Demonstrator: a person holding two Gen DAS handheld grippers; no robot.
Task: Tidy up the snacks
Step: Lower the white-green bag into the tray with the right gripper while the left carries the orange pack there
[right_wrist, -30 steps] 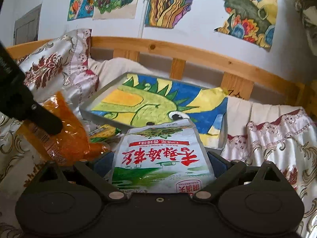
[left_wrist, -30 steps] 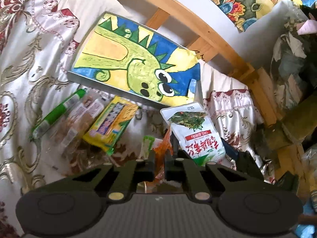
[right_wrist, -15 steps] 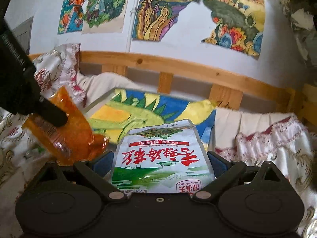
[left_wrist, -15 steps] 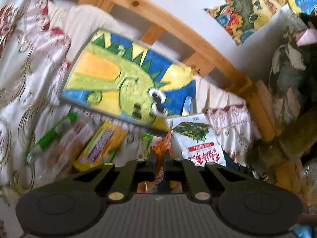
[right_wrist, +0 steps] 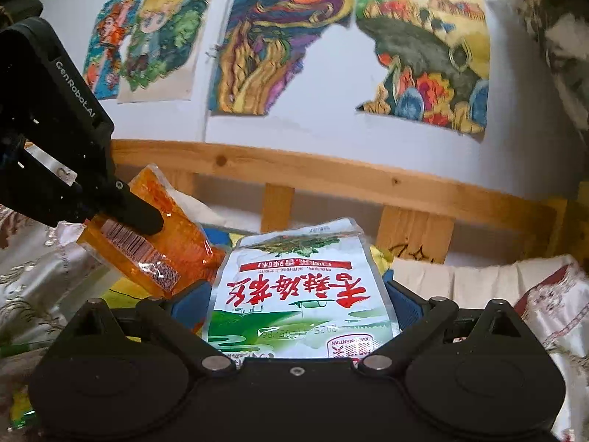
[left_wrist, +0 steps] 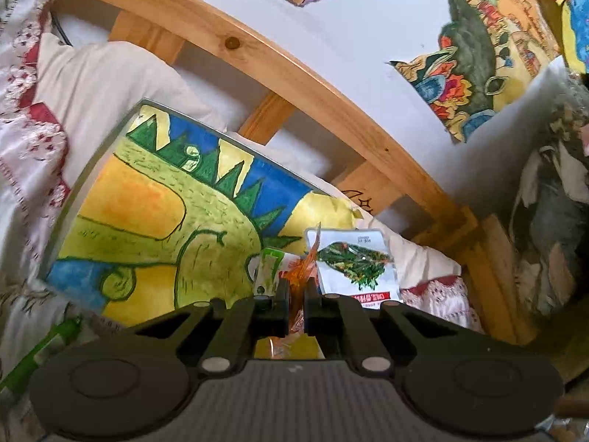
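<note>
Plainly, the left gripper (left_wrist: 295,304) was clamped on an orange snack packet (right_wrist: 158,235), its jaws nearly touching with only the thin film edge pinched between them; in the right wrist view that packet hung in the air off one black finger (right_wrist: 138,213). The right gripper (right_wrist: 300,294) held a white-and-green snack pouch (right_wrist: 300,291) across its width, jaws set wide and pressing both side edges, the pouch lifted above the bed.

Both packets looked light and soft, crinkly film that would flex and swing rather than stay stiff. The glossy surface seemed likely to slip, so the sealed edges were probably the safest places to take hold, as both grips did.

Counted: two packets in hand, one per gripper. Past them lay one tray (left_wrist: 79,199) lined with a green dinosaur drawing, propped on the patterned bedding (left_wrist: 33,140) against the wooden headboard (left_wrist: 294,73). One green tube (left_wrist: 40,353) lay at the lower left on the bedding, and one small green-and-white packet (left_wrist: 268,270) showed just beyond the left fingers.
</note>
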